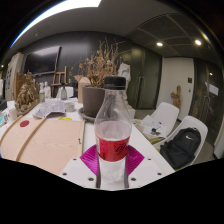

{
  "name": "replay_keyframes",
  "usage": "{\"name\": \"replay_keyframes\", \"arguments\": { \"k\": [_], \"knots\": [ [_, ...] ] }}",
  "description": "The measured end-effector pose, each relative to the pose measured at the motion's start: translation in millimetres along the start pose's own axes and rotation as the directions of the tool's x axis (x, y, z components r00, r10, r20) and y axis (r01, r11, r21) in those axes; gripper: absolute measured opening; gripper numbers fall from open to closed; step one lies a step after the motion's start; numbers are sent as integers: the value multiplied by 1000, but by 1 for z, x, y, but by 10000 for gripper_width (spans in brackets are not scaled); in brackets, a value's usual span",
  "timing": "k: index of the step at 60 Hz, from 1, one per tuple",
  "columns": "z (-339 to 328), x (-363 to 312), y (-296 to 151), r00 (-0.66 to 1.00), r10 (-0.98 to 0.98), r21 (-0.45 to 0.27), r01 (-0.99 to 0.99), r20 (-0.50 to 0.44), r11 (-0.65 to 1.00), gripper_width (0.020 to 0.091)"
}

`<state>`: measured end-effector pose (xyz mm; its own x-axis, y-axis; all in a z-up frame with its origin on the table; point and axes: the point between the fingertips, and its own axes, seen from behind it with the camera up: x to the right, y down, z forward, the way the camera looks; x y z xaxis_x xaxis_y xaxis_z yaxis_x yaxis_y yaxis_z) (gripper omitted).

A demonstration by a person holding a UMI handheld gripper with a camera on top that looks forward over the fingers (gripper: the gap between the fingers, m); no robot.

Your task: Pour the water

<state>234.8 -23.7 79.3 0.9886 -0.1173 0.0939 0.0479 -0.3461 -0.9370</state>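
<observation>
Bottle (113, 135) upright between fingers (113, 160)

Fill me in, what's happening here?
A hand-held gripper has a clear plastic bottle with a dark cap and a red label upright between its two fingers, whose magenta pads sit at either side of the bottle's lower part. It appears clamped on the bottle. Beyond it is a table with a potted dried plant, and white chairs alongside. No pouring shows yet.
</observation>
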Motion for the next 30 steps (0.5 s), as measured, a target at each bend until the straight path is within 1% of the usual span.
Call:
{"name": "replay_keyframes", "arguments": {
  "k": [7,15,24,30],
  "knots": [
    [1,-3,-20,999,-28,5,28,-42,1000,303],
    [0,-14,-59,990,-101,15,103,-103,995,304],
    [-7,-49,-131,951,-243,49,256,-189,965,304],
    [-14,-91,-187,894,-363,63,392,-263,918,305]
  ]
}}
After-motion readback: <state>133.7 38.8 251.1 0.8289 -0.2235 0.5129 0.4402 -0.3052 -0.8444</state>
